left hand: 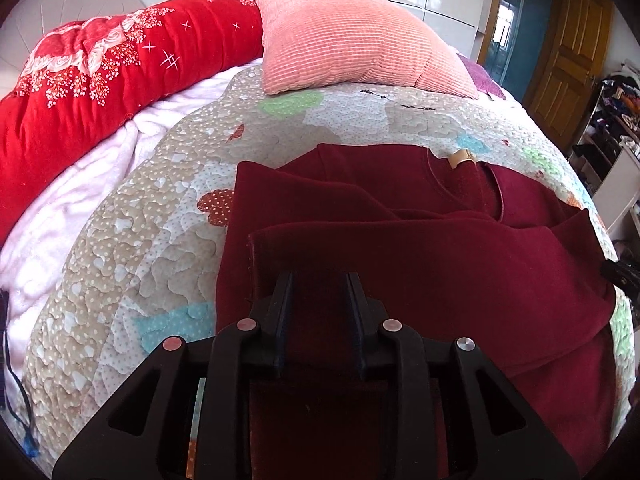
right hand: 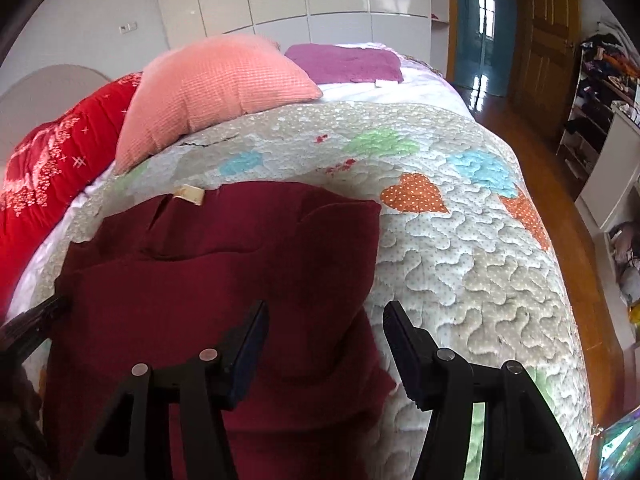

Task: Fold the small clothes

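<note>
Left wrist: left gripper (left hand: 320,280) jaws a little apart, nothing pinched, hovering over dark red top (left hand: 420,248) lying partly folded on quilt (left hand: 152,240), pillow (left hand: 352,40) beyond.

Right wrist: right gripper (right hand: 326,312) spread wide, empty, over top's (right hand: 224,264) right edge; quilt (right hand: 460,264) beside.

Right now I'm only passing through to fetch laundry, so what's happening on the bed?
A person with a gripper in each hand is folding a dark red top on the quilted bedspread. Its sleeves are already folded across the body. The left gripper and right gripper hover over it, both open, gripping nothing.
</note>
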